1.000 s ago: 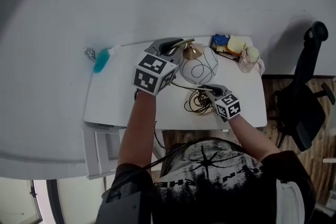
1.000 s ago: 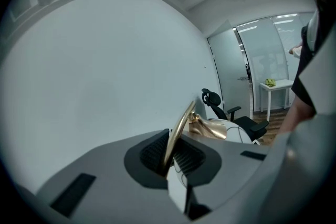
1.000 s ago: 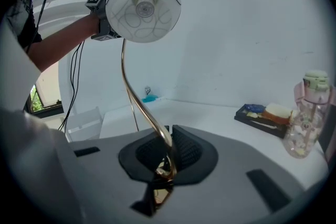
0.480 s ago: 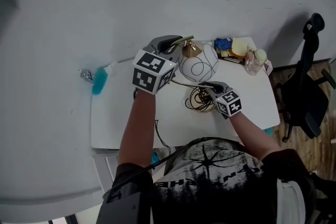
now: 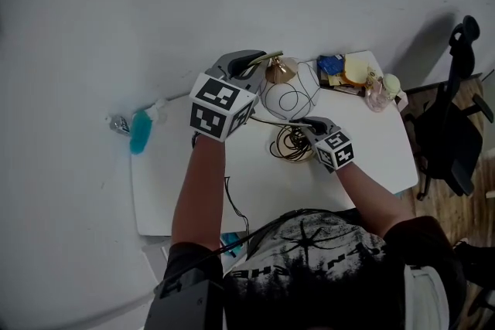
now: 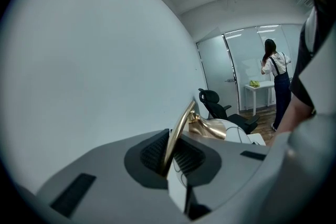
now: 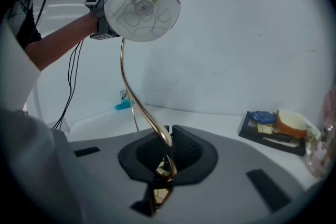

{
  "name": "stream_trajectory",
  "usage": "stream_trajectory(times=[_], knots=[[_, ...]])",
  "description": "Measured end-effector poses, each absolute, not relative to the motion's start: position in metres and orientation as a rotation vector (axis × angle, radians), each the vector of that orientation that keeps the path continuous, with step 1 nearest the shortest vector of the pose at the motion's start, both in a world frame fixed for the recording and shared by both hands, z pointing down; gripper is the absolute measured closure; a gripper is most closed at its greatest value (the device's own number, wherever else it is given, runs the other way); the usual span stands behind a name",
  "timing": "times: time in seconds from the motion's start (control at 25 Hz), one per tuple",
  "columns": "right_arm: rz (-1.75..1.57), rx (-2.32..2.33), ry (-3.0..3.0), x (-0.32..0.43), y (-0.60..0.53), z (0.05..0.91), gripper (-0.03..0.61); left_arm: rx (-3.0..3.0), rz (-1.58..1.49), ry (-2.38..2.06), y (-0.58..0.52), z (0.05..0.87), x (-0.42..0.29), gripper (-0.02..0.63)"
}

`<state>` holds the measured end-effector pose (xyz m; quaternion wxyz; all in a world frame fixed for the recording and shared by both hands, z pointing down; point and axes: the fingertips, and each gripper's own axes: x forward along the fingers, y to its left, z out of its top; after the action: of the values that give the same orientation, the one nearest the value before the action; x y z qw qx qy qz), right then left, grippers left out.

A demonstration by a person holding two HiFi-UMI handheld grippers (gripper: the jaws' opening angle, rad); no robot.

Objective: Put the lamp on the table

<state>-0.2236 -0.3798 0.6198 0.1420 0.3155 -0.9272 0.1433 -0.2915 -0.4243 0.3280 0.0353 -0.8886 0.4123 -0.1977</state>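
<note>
1. Carried level over the white table (image 5: pixel 178 189) since a second ago, lamp (image 5: pixel 290 93) and both grippers together; now a little further from the teal bottle (image 5: pixel 139 131).
2. Left gripper (image 5: pixel 259 62): clamped tight on the upper brass stem beside the cap, probably to stop the top-heavy globe from swinging.
3. Right gripper (image 5: pixel 309 124): pinched on the lower stem just above the base, likely to bear the weight and aim the foot.
4. Held toward the table's back, between bottle and snack pile (image 5: pixel 344 69), beside the coiled cord (image 5: pixel 290 144). Contact of base with tabletop: impossible to tell.
5. Probably still to do: setting the base flat, clear of the cord, to avoid a wobble.
</note>
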Motion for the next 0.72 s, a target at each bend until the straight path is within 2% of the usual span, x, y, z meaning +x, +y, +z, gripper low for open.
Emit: stream_trajectory(times=[0.72], knots=[[0.451,0.869,-2.748,-0.232,-0.509,0.619,0.555,-2.658,-0.723,1.324,-0.545,0.324,-0.282,0.597]])
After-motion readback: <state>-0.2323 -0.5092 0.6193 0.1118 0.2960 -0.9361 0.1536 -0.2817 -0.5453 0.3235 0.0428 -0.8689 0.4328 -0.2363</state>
